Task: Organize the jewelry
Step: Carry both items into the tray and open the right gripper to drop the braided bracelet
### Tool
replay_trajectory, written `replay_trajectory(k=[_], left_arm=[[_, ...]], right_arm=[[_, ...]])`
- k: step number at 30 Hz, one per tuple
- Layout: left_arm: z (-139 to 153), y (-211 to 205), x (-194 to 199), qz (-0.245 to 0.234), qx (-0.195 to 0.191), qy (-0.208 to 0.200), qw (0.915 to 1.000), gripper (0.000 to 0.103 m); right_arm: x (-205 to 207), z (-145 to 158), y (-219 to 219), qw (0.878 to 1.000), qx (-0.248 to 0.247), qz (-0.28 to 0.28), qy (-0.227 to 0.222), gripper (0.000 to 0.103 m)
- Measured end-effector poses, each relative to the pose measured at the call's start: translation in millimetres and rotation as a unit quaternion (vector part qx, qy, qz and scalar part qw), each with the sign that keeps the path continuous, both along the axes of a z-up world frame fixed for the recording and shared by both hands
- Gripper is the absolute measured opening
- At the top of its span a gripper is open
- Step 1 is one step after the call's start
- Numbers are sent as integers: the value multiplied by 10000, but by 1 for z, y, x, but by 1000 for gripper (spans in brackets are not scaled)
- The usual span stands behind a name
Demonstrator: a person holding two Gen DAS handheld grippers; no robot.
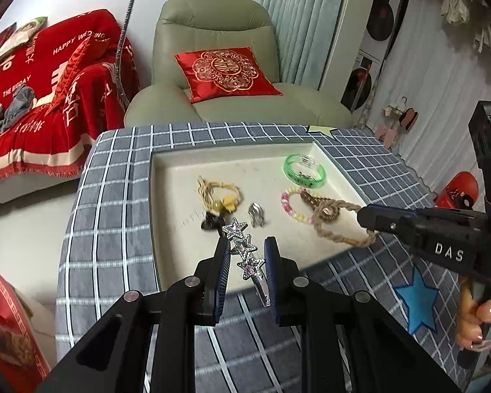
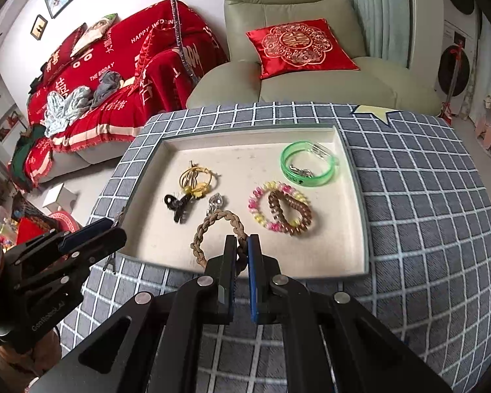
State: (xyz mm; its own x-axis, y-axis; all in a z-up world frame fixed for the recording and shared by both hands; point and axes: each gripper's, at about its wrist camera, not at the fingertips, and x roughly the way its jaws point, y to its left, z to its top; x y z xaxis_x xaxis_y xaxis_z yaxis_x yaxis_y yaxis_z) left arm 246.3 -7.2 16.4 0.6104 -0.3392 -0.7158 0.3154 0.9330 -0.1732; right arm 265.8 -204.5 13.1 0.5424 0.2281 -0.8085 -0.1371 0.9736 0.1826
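Observation:
A cream tray lies on the checked table. My left gripper holds a silver star hair clip between its fingers, over the tray's near edge. My right gripper is shut on a braided tan rope bracelet at the tray's near side. In the tray lie a green bangle, a pink-yellow bead bracelet, a brown coil band, a gold hoop piece, a black claw clip and a small silver clip.
A grey checked cloth covers the table, with a blue star patch and a yellow star patch. A green armchair with a red cushion stands behind. A red-covered sofa is at the left.

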Motion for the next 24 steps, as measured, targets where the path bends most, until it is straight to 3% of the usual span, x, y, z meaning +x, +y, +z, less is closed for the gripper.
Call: replay_trajectory(k=[14, 24], left_arm=[[-38, -32, 48, -109, 343, 391, 9986, 37], [-56, -40, 62, -4, 570, 470, 9973, 37]], right_arm=[[44, -54, -5, 9978, 204, -309, 552, 7], [58, -65, -27, 9962, 29, -716, 497, 7]])
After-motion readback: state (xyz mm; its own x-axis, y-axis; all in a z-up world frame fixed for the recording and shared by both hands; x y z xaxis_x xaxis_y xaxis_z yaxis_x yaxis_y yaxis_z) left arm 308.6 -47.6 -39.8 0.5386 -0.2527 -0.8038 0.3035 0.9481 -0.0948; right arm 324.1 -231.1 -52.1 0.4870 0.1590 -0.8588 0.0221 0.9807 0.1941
